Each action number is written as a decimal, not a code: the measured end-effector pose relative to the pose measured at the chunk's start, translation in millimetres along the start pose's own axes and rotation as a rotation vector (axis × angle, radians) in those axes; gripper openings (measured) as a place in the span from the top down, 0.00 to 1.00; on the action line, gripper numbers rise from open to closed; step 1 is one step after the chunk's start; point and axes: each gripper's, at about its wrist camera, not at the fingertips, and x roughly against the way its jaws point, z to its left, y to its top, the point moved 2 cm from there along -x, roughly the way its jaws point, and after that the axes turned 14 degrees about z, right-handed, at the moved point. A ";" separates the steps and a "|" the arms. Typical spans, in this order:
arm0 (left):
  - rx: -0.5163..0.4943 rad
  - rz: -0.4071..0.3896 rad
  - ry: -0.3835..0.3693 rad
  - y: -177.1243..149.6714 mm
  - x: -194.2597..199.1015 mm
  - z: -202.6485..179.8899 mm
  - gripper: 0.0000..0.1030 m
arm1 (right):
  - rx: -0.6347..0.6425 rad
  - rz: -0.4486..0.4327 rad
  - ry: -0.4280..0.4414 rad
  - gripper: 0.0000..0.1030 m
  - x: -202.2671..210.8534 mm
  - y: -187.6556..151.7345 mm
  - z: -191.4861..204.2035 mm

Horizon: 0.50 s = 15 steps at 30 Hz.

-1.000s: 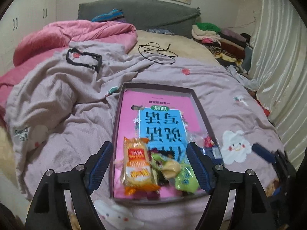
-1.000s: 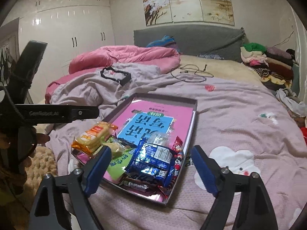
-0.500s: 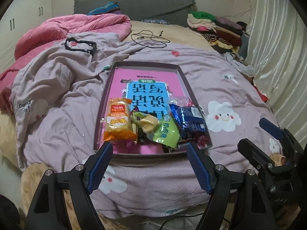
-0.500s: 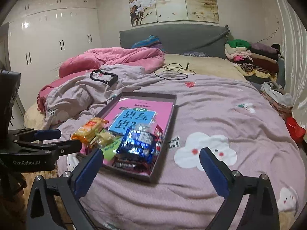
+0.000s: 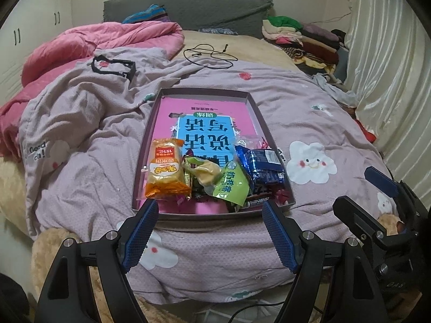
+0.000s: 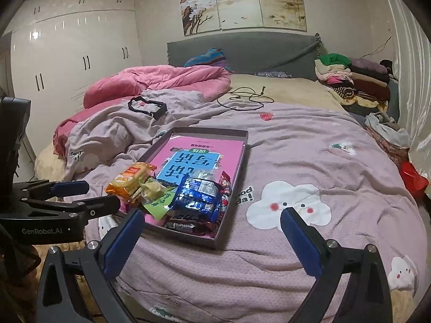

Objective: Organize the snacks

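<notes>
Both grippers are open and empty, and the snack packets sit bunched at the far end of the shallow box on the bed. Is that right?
Not quite: the snack packets sit bunched at the near end of the shallow box, as the left wrist view shows. Both the left gripper and the right gripper are open and empty.

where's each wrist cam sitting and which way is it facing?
Left wrist: at the bed's foot, looking down its open left gripper at the snack tray; right gripper at right.
Right wrist: right of it, facing the headboard; open right gripper in front, left gripper at left.
Shared: tray, orange snack pack, blue snack pack.
</notes>
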 end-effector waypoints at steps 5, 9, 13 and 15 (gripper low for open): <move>0.011 0.004 0.002 0.0 -0.3 3.3 0.22 | -0.003 0.004 -0.001 0.01 -0.8 -0.5 -1.2; 0.017 0.003 0.002 0.4 -0.1 3.9 0.22 | 0.002 0.006 -0.001 0.01 -1.8 -1.2 -0.9; 0.018 0.002 0.002 0.6 0.2 4.9 0.22 | 0.002 0.007 -0.002 0.01 -2.6 -1.6 0.1; 0.019 0.000 0.001 0.5 0.8 5.2 0.22 | 0.000 0.008 -0.001 0.01 -2.8 -1.9 0.1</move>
